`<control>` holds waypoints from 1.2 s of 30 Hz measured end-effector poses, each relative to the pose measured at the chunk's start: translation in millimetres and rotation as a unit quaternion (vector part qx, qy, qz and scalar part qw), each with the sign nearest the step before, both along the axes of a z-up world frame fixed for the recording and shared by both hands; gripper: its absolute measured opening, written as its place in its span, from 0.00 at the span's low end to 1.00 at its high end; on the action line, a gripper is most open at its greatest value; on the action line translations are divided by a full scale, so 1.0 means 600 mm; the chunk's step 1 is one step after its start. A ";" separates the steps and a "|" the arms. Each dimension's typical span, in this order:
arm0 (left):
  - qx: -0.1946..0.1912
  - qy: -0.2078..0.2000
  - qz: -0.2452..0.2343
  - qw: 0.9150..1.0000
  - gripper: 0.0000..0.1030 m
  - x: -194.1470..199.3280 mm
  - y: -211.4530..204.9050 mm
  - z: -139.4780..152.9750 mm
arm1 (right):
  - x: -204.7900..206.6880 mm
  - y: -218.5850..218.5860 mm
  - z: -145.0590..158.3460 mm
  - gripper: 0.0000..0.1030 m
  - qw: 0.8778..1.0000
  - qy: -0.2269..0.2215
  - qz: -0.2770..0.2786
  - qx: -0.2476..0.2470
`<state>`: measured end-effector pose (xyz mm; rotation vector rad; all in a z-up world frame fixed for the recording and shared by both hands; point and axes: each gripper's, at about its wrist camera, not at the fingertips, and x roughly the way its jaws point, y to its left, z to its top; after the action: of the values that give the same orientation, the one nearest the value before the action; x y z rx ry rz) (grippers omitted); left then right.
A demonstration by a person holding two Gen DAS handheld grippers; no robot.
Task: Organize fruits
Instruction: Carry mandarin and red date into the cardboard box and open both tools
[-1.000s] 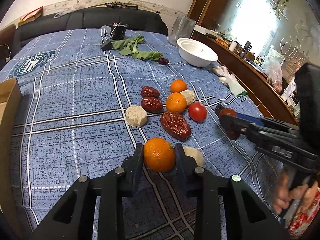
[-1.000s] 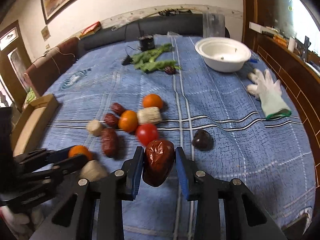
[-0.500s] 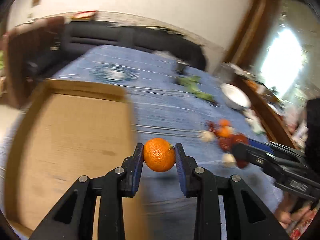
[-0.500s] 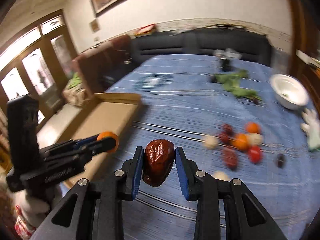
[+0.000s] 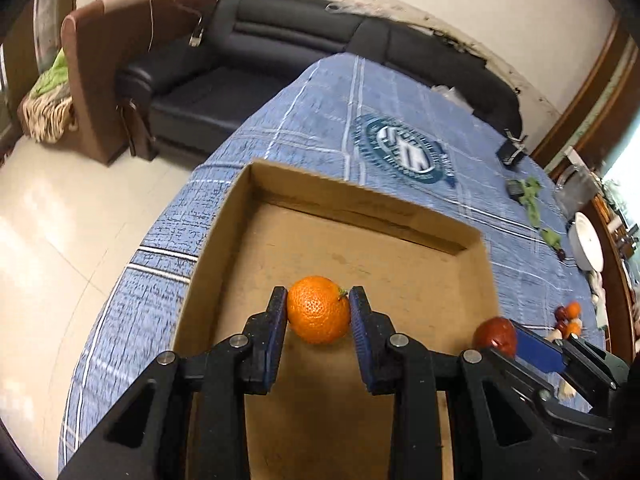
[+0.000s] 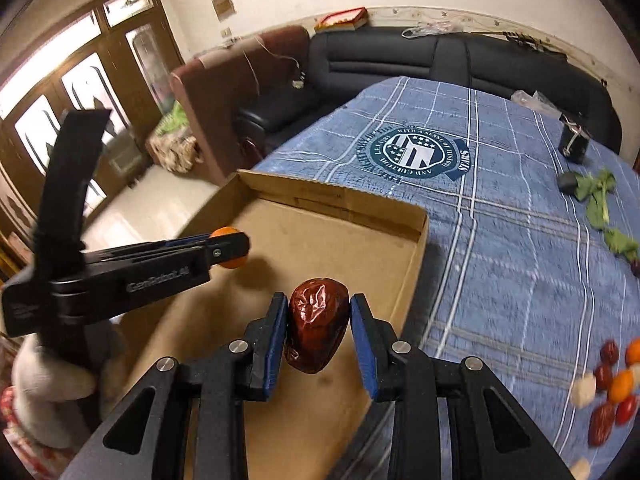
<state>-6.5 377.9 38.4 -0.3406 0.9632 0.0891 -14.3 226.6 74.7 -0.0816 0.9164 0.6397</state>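
My left gripper [image 5: 319, 310] is shut on an orange tangerine [image 5: 319, 309] and holds it above the open cardboard box [image 5: 360, 204]. My right gripper [image 6: 319, 316] is shut on a wrinkled red date [image 6: 316, 330] and holds it above the same box [image 6: 340, 200], near its right wall. The right gripper with the date [image 5: 495, 335] shows at the lower right of the left wrist view. The left gripper with the tangerine [image 6: 228, 249] shows at the left of the right wrist view. The box floor is bare cardboard.
The box sits on a table with a blue checked cloth [image 6: 500, 220]. Several more fruits [image 6: 612, 388] lie in a cluster at the far right. Green leaves [image 6: 600, 200] and a white bowl [image 5: 588, 246] lie farther along. A black sofa [image 5: 280, 48] stands behind the table.
Both grippers have swung left from the fruit cluster to over the cardboard box, each still holding its fruit. The box now fills the middle of both views.
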 end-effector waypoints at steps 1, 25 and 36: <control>-0.002 0.005 0.001 1.000 0.30 0.005 0.004 -0.006 | 0.007 0.006 -0.005 0.34 1.000 0.002 -0.001 -0.005; -0.010 -0.070 -0.008 0.997 0.57 -0.056 -0.048 0.035 | -0.009 -0.046 0.012 0.41 1.000 -0.019 -0.018 0.010; 0.018 -0.020 -0.041 0.999 0.57 -0.047 -0.155 -0.009 | -0.087 -0.212 0.035 0.41 0.994 -0.042 -0.090 0.043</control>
<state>-34.7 285.2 33.1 -0.2677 0.9342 0.0242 -66.8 99.4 95.9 0.0498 0.8040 0.5035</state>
